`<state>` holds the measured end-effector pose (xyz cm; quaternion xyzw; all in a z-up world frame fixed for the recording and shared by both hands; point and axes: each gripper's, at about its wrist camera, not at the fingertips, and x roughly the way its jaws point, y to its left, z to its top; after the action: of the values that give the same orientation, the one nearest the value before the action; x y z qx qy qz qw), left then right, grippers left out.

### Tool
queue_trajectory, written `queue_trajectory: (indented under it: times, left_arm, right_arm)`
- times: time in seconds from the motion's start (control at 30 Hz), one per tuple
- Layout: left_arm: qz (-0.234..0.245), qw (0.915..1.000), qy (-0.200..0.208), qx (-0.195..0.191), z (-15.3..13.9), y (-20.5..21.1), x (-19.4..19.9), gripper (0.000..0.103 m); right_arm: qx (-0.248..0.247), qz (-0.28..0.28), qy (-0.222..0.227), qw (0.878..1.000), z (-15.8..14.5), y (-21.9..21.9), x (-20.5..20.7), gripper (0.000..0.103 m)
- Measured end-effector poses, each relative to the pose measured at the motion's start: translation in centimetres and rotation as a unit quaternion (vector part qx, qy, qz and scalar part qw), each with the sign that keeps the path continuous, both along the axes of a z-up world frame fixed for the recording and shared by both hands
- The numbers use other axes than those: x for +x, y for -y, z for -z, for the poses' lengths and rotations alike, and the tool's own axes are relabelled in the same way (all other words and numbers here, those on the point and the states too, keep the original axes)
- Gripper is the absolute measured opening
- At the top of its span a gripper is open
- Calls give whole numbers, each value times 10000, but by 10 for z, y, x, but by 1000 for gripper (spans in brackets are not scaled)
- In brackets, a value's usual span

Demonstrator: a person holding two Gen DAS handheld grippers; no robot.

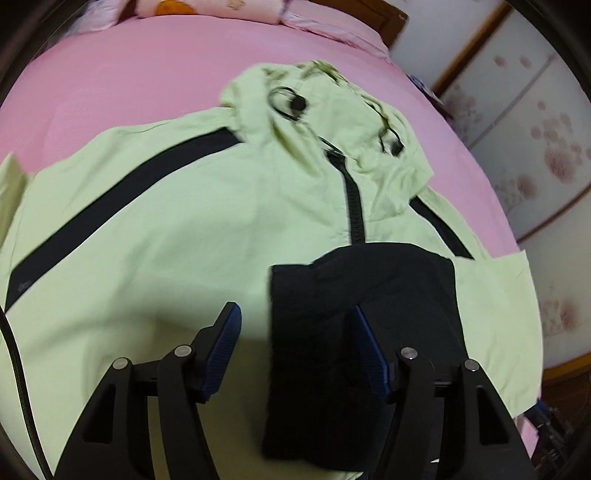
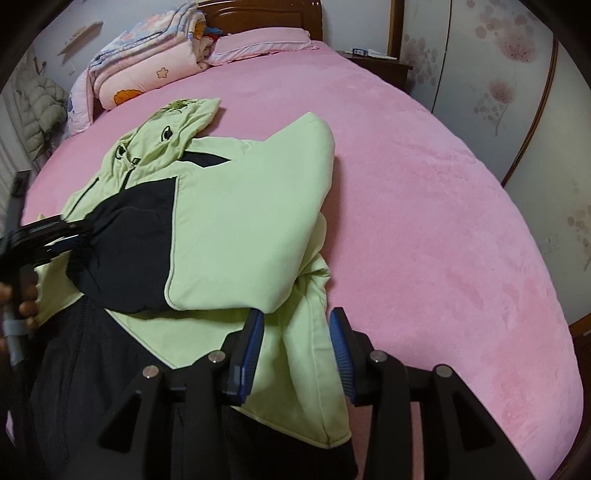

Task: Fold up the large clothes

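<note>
A pale green hooded jacket (image 1: 177, 229) with black panels lies front-up on a pink bedspread (image 2: 424, 184), its hood (image 1: 314, 110) toward twelve o'clock in the left wrist view. A black stripe (image 1: 110, 206) crosses the chest from nine o'clock toward the zip (image 1: 354, 206). The left gripper (image 1: 295, 350) hangs over the garment, jaws about half spread; a black sleeve end (image 1: 332, 350) lies folded across the body between the blue pads (image 1: 221, 347), which do not press on it.

In the right wrist view, a hand (image 2: 27, 299) at nine o'clock carries the left gripper (image 2: 55, 236) at the dark cuff. The folded sleeve (image 2: 251, 206) crosses the jacket from centre toward one o'clock. At six o'clock the right gripper (image 2: 295, 350) stands with jaws narrowly parted around a bunched green fold (image 2: 295, 369) at the jacket's side edge; whether its pads actually grip the cloth cannot be told. Folded quilts (image 2: 140, 70) and a pillow (image 2: 262, 42) sit by the wooden headboard (image 2: 258, 14) at twelve o'clock.
</note>
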<state>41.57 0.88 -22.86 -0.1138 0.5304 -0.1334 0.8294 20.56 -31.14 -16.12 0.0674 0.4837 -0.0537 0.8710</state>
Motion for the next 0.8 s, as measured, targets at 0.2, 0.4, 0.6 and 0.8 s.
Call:
queue_trajectory:
  times: [0.2,0.4,0.6,0.8]
  left_arm:
    - [268,9939,533,929,-17,26,-7,20]
    - [-359,9873,1274,878,-59,-10,-22,19]
    - [-643,9851,922,1300,-30,-36,-20,20]
    - [-617,9865,752,1318,-12,-47,-25,21]
  right_arm:
    - [847,-47,113,9963,-10,21,8,42]
    - [1011,-389,157,9940,-15,15,24,54]
    - [466,-669,-148,9966,-3,-6,41,62]
    - [569,-821,-265,9946,-7,0,37,62]
